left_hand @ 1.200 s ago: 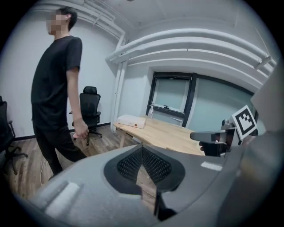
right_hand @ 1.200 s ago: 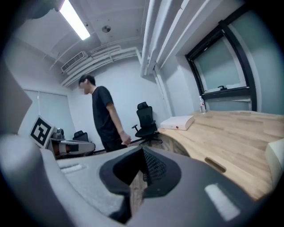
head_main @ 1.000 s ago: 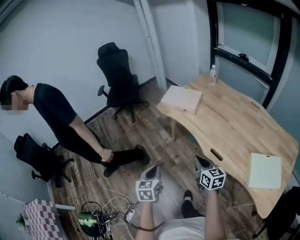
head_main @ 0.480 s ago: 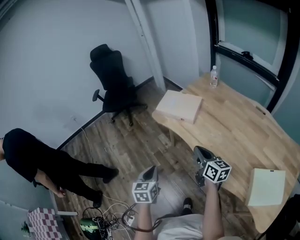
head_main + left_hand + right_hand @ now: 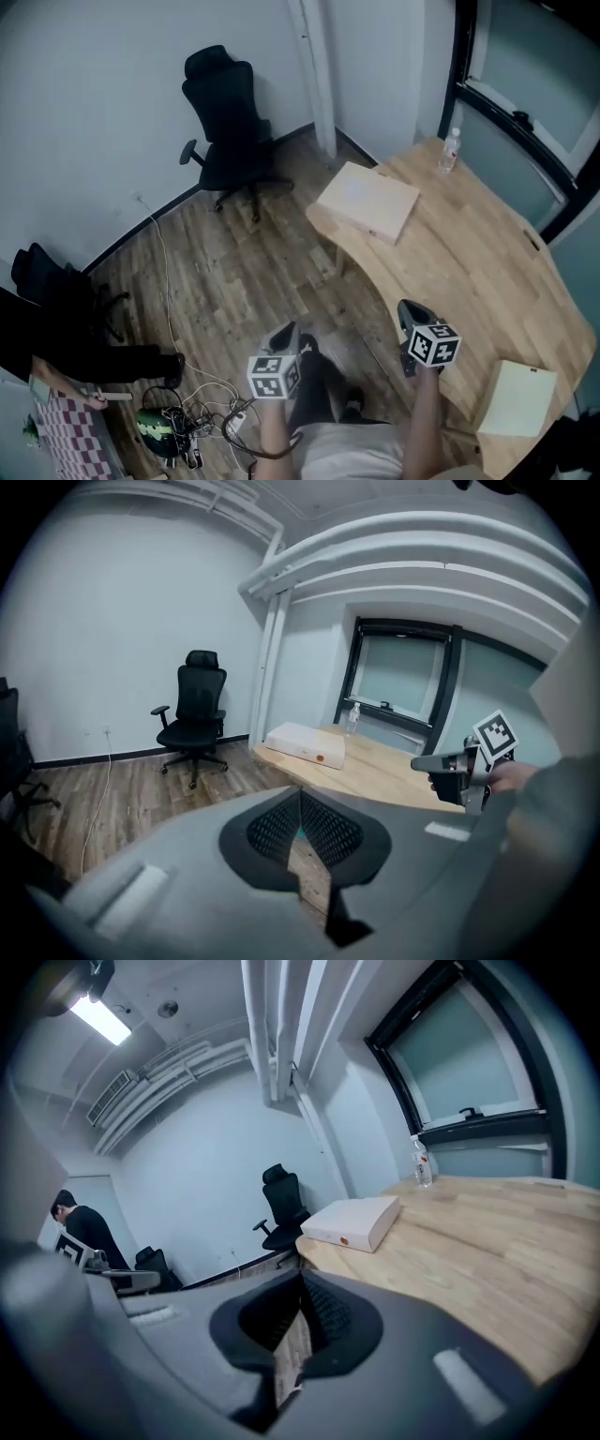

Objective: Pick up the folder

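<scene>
A pale box-style folder (image 5: pixel 367 200) with a small orange dot lies flat on the near-left end of the wooden table (image 5: pixel 478 272); it also shows as the folder (image 5: pixel 305 744) and the folder (image 5: pixel 352 1222). A second flat pale sheet-like item (image 5: pixel 516 398) rests at the table's lower right edge. My left gripper (image 5: pixel 286 330) hangs over the floor, jaws shut and empty (image 5: pixel 300 803). My right gripper (image 5: pixel 408 307) is at the table's near edge, also shut and empty (image 5: pixel 302 1288). Both are well short of the boxy folder.
A water bottle (image 5: pixel 451 150) stands at the table's far side by the window. A black office chair (image 5: pixel 225 122) sits against the wall. Cables and a green object (image 5: pixel 173 427) lie on the floor at lower left, where a person in black (image 5: pixel 56 352) is at the frame edge.
The person in black has walked off toward the lower left edge. Both grippers have shifted and sunk a little, and the boxy folder now sits nearer the middle of the view.
</scene>
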Demonstrator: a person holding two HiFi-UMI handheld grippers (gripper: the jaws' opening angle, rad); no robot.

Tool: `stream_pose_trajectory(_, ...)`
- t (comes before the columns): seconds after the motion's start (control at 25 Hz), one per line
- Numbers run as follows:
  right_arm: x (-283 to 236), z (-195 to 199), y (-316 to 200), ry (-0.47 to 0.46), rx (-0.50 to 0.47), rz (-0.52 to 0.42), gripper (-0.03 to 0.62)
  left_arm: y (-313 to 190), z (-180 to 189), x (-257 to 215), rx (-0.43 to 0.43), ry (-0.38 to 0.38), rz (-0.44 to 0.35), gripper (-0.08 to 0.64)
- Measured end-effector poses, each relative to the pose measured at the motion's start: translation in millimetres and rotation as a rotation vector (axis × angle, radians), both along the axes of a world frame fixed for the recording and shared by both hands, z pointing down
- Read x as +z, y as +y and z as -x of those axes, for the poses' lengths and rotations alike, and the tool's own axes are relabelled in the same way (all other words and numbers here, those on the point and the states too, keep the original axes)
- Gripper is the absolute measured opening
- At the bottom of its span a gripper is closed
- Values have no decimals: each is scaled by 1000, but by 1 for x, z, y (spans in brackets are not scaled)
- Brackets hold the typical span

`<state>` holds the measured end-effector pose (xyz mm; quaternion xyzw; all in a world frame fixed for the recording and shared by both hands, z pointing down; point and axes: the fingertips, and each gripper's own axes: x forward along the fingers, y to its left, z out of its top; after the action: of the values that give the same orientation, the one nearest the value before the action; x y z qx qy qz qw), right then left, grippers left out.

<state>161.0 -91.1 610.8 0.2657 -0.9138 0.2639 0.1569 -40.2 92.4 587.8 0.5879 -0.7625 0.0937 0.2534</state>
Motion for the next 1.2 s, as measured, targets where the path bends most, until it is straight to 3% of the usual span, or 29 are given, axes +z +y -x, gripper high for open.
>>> stream_pose_trajectory(0.36,1,40,-91,32,117,4,2,-106,77,-3,64,37,-53,9)
stream_pose_trajectory(0.56,-7,66,-134,5,202,27,2,-170,147,-10,7,90,-108,9)
stream_pose_trajectory(0.64,-7,70,-151,19,243,22,2,-196,167,-8,25,111,-107,9)
stream_pose_trajectory(0.84,-8,83,-195,43,358,-22,2,-255,199,2,117,133,-117,9)
stream_pose_trajectory(1.04,7,118,-210,55,392,-20,2,-297,234,19,145,174,-111,9)
stream_pose_trajectory(1.2,14,128,-217,85,426,-9,2,-311,234,30,202,179,-88,9)
